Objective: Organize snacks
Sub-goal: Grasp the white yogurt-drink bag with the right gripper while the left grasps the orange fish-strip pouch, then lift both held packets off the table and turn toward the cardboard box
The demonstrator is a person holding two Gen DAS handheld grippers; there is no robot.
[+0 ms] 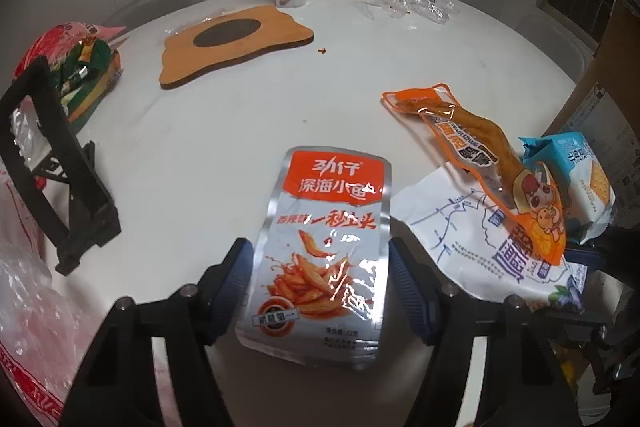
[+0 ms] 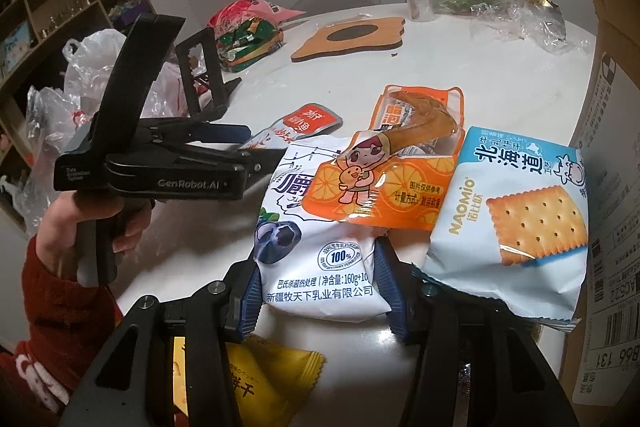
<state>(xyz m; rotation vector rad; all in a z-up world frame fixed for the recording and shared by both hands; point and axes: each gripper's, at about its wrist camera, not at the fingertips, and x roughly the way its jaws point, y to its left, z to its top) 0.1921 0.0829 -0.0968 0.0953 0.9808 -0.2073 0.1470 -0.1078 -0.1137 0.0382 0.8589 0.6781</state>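
Silver-and-red fish snack pouch (image 1: pixel 320 251), glossy, crinkled

My left wrist camera looks forward and steeply down along its two blue-padded fingers (image 1: pixel 244 279), close above the round white table (image 1: pixel 208 131), facing the far wall. Nearest in frame: a silver-and-red fish snack packet (image 1: pixel 320 247). My right wrist camera sits equally close, tilted less steeply, facing the same way from further right, beside a brown cardboard box (image 2: pixel 608 155). Both views share the orange transparent-windowed snack pouch (image 1: pixel 480 147) (image 2: pixel 400 179), the white blueberry yogurt pouch (image 1: pixel 472 231) (image 2: pixel 320 263), and the flat wooden mat with a dark oval centre (image 1: pixel 232 39) (image 2: pixel 352 39). The right view also shows my left gripper (image 2: pixel 256 151) side-on.
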